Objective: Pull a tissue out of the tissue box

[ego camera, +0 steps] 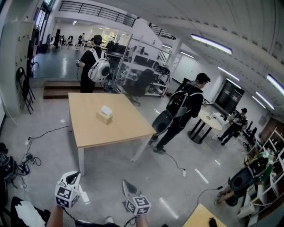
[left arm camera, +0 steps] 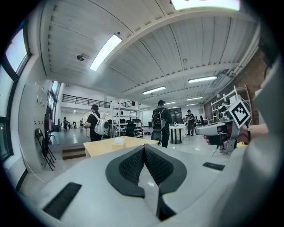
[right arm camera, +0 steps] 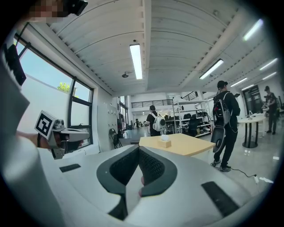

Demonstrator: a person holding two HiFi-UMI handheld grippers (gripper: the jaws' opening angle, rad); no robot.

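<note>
Light: bright, from ceiling strip lamps (ego camera: 212, 44) and a window (right arm camera: 49, 84).
Floor (ego camera: 111, 164): glossy sheen.
Edges: fisheye bend, dark corners.
Distance: perhaps slightly soft.

**Open workshop hall, glossy grey floor**

A polished grey floor (ego camera: 111, 164) is lit by long ceiling strip lights (ego camera: 211, 43). A light wooden table (ego camera: 115, 128) is set mid-room. Metal shelving racks (ego camera: 142, 66) are seen behind it, under a railed mezzanine (ego camera: 97, 9). Black chairs (ego camera: 24, 88) are ranged along the left wall. A round white table (ego camera: 213, 122) is noted at right. Tall windows (right arm camera: 46, 84) are recorded.
</note>
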